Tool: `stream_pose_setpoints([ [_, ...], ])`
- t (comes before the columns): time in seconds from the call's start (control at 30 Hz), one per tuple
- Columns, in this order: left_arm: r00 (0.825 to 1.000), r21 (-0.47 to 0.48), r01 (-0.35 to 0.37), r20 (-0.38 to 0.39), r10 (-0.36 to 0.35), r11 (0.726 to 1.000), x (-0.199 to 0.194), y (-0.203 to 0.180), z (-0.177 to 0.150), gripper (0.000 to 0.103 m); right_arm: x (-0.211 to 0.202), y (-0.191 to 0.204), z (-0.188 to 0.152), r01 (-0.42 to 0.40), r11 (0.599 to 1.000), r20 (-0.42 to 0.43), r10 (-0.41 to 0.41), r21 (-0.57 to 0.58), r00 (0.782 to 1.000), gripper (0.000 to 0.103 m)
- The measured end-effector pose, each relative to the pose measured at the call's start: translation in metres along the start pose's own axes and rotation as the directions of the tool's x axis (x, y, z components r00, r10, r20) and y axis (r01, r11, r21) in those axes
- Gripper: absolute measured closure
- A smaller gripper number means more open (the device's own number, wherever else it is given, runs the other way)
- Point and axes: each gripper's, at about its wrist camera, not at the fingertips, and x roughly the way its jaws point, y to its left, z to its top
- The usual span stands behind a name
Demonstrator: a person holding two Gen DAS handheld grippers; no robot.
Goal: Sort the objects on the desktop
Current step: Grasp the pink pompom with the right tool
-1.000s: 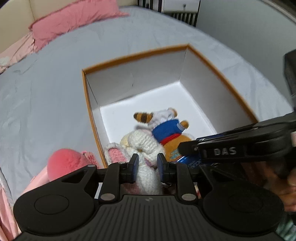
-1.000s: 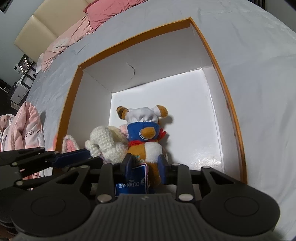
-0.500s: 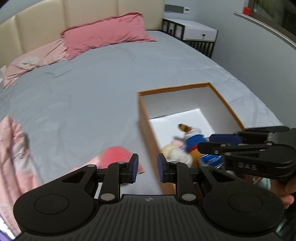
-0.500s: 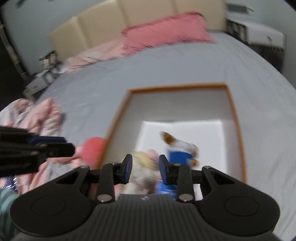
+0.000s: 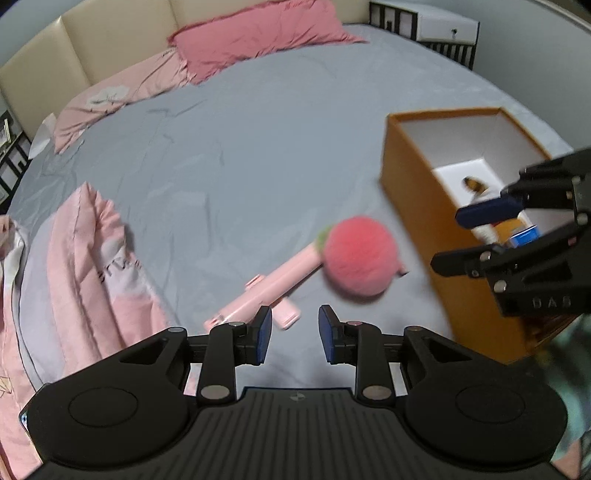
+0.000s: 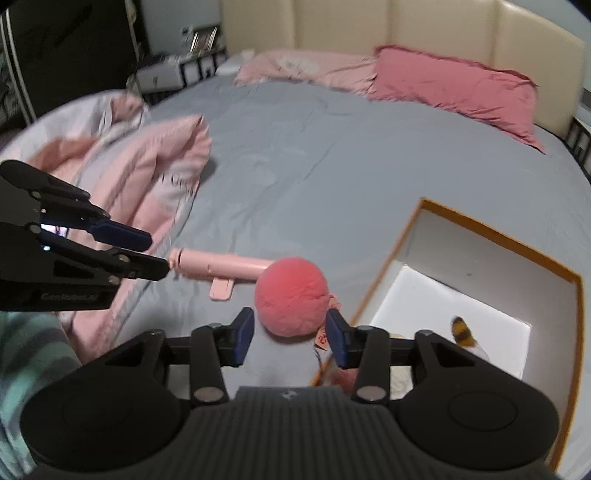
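The fluffy pink ball lies on the grey bedsheet just beside the orange box, and a pale pink stick-shaped gadget lies right up against it, running off toward the rumpled pink blanket. A second ago both claws were down over the box, the left one by the white knitted toy and the right one with a blue tag between its pads; now both have pulled out and sit over the open sheet. The left gripper has nothing between its blue pads, and its jaws have just been opening, so there's a clear gap with only sheet behind it. The right gripper has also just been opening; its jaws sit wide apart on either side of the ball in its own view, but not pressing on it as far as I can see. Inside the box you can still make out the stuffed toy with its striped tail on the white floor. Further back there's a pink pillow against the cream headboard.
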Motion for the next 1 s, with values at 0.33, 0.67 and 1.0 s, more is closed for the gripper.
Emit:
stream_pose_setpoints([
  [0.33, 0.999, 0.038, -0.033, -0.033, 0.035, 0.999, 0.037, 0.017, -0.006, 0.066, 0.078, 0.015, 0.032, 0.057, 0.997, -0.193, -0.066, -0.053, 0.979, 0.048],
  [0.67, 0.998, 0.039, -0.021, -0.061, 0.024, 0.999, 0.078, 0.025, 0.000, 0.066, 0.142, 0.023, 0.048, 0.094, 0.990, -0.354, -0.124, -0.100, 0.927, 0.048],
  [1.0, 0.998, -0.015, -0.021, -0.057, 0.020, 1.000, 0.095, 0.035, -0.003, 0.066, 0.176, 0.013, 0.044, 0.119, 0.990, -0.453, -0.140, -0.074, 0.881, 0.049],
])
